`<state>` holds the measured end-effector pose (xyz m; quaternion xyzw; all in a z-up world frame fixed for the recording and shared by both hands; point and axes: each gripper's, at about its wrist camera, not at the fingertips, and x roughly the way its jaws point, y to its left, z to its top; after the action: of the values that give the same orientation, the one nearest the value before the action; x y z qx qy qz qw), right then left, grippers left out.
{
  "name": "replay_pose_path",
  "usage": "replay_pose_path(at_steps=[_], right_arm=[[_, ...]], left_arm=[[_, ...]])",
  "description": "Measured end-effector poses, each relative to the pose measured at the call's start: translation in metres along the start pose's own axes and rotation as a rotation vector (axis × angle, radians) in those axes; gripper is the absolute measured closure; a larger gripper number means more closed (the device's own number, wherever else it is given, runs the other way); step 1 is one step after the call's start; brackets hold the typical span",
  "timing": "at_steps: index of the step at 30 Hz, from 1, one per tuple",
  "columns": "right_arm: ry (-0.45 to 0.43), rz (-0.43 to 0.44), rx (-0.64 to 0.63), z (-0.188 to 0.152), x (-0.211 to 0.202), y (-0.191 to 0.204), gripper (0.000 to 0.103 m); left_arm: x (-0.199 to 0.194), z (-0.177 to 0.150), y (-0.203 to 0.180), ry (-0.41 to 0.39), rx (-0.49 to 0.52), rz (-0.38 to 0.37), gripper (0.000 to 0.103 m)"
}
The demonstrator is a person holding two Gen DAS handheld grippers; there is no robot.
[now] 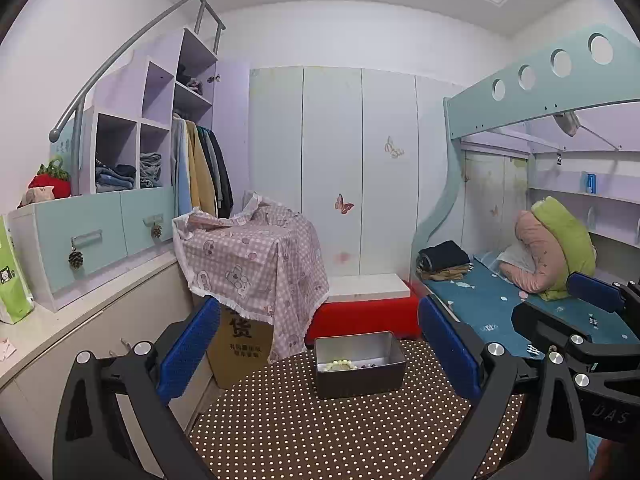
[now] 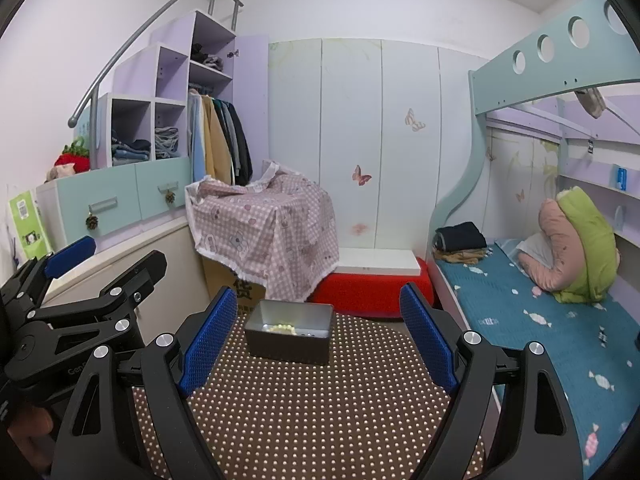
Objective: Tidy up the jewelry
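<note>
A: What have I got in front of me?

B: From my left tool (image 1: pixel 316 344) I look straight at a dark tin (image 1: pixel 359 364) standing on the dotted desk (image 1: pixel 320 432). Its lid is off and the inside is silvery.

A: And the jewelry?

B: A pale bead bracelet (image 1: pixel 340 365) lies on the tin's floor, toward the near left side. Just right of it are a few small dark pieces (image 1: pixel 368 366), too small for me to name. In the right view the bracelet (image 2: pixel 282 328) shows in the same tin (image 2: pixel 290 336), again near the front wall.

A: How are my tools set?

B: Both stand with jaws wide apart and nothing between the blue pads. The left tool frames the tin from the near side, well short of it. The right tool (image 2: pixel 320 336) does the same, with the tin a little left of its centre line. Neither touches the tin.

A: Can I see one tool from the other?

B: Yes. The right tool shows at the right edge of my left view, over the bed (image 1: pixel 480 304). The left one shows at the left edge of my right view.

A: What lies behind the tin?

B: A red stool (image 1: pixel 360 316) with a white board (image 1: pixel 368 286) on it, and a cardboard box (image 1: pixel 240 344) under a pink checked cloth (image 1: pixel 256 256).
</note>
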<state>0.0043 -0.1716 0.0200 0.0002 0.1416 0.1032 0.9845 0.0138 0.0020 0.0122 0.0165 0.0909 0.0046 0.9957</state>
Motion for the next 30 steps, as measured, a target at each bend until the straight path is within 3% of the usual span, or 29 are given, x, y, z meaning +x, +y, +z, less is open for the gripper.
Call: replay_pose_path(at_steps=[30], right_arm=[[0.003,0.001,0.001,-0.0001,0.0002,-0.0029,0.022]], left_arm=[[0.0009,-0.0018,0.0013,0.001,0.002,0.001,0.007]])
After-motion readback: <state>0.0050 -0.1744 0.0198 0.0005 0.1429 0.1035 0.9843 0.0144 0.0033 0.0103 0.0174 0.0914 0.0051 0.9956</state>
